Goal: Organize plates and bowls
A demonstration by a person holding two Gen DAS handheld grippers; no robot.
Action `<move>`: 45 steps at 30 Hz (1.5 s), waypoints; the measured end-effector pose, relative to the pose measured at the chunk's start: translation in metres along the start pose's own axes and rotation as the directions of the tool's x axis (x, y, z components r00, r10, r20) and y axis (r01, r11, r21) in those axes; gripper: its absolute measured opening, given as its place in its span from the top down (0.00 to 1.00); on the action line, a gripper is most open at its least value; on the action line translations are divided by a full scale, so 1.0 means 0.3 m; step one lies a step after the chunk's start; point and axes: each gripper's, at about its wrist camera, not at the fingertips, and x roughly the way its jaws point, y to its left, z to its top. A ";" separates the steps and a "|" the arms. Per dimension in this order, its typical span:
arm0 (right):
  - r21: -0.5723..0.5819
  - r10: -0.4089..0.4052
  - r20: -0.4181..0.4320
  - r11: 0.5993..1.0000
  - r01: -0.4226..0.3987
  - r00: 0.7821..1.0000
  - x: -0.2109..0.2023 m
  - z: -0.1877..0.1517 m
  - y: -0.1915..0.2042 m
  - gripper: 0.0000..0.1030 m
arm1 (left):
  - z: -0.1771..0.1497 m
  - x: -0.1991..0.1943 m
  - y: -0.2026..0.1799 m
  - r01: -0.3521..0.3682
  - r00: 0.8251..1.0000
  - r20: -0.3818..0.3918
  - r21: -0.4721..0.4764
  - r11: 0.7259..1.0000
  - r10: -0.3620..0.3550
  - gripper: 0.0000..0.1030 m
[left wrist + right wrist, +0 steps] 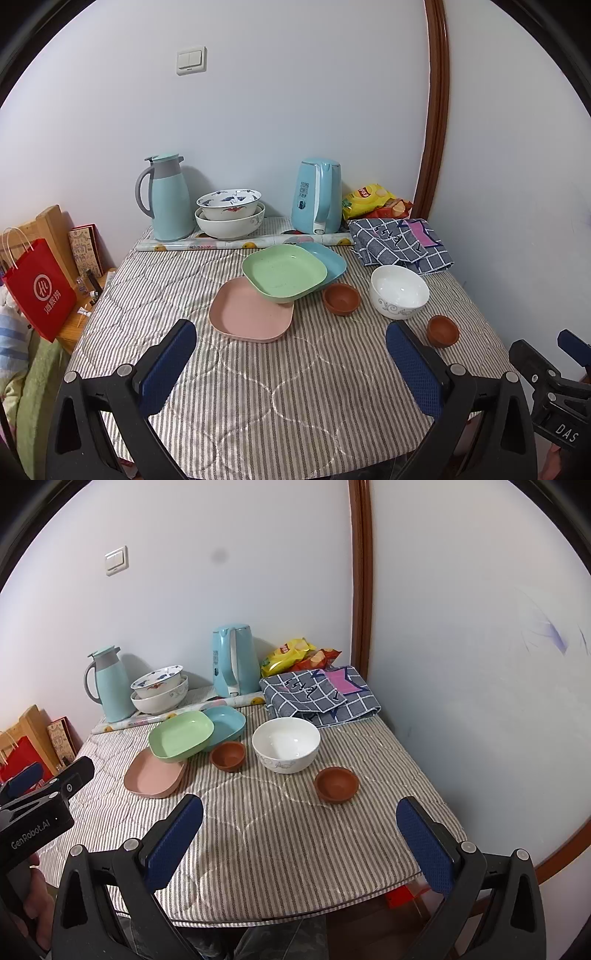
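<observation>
Over the table's near edge, the left gripper and right gripper hover spread, empty (start with the loosely stacked green plate, gripping its rim squarely).

I am working with two matching tongs: my left gripper is showing black plastic arms, silver rivets at the pivots and blue mesh-textured pads. My right gripper is wearing the same blue pads; white lettering is reading "GenRobot.AI" on one body and "DAS" on the other.
</observation>
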 end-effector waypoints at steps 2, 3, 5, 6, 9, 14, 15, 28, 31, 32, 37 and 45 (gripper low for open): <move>0.000 -0.001 0.001 1.000 0.001 1.000 -0.003 -0.002 0.001 0.00 | 0.000 -0.002 0.003 0.000 1.000 0.001 -0.003 1.000 0.000 0.00; 0.001 0.000 0.001 1.000 0.000 1.000 -0.001 -0.001 0.000 0.00 | -0.001 -0.004 0.005 -0.001 1.000 0.001 -0.004 1.000 0.001 0.00; 0.001 0.000 0.002 1.000 0.000 1.000 -0.002 -0.001 0.002 0.00 | 0.000 -0.006 0.008 0.000 1.000 0.003 -0.006 1.000 0.001 0.00; 0.001 -0.001 0.002 1.000 0.001 1.000 -0.002 0.000 0.002 0.00 | -0.001 -0.008 0.010 -0.001 1.000 0.004 -0.007 1.000 0.001 0.00; 0.003 0.001 0.004 1.000 -0.001 1.000 -0.004 0.001 0.003 0.00 | -0.001 -0.010 0.013 -0.001 1.000 0.004 -0.007 1.000 0.001 0.00; 0.004 0.003 0.005 1.000 -0.003 1.000 -0.005 0.000 0.001 0.00 | -0.001 -0.010 0.013 -0.001 1.000 0.005 -0.008 1.000 0.001 0.00; 0.003 0.002 0.006 1.000 -0.002 1.000 -0.005 0.000 0.002 0.00 | -0.002 -0.010 0.012 -0.001 1.000 0.004 -0.008 1.000 0.001 0.00; -0.001 0.003 -0.001 1.000 -0.003 1.000 -0.004 -0.003 0.005 0.00 | 0.005 -0.011 0.016 -0.003 1.000 0.004 -0.015 1.000 0.003 0.00; 0.000 0.009 0.000 1.000 -0.009 1.000 -0.005 -0.002 0.006 0.00 | 0.013 -0.007 0.021 -0.009 1.000 0.004 -0.016 1.000 0.009 0.00; 0.003 0.010 -0.001 1.000 -0.010 1.000 -0.003 -0.002 0.005 0.00 | 0.015 -0.005 0.023 -0.010 1.000 0.002 -0.016 1.000 0.010 0.00; 0.020 0.012 -0.010 1.000 -0.012 1.000 0.009 0.003 0.002 0.00 | 0.027 0.002 0.030 -0.014 1.000 0.001 -0.017 1.000 0.014 0.00; 0.020 0.008 -0.010 1.000 -0.008 1.000 0.022 0.024 0.032 0.00 | 0.050 0.041 0.050 0.003 1.000 -0.012 -0.012 1.000 -0.003 0.00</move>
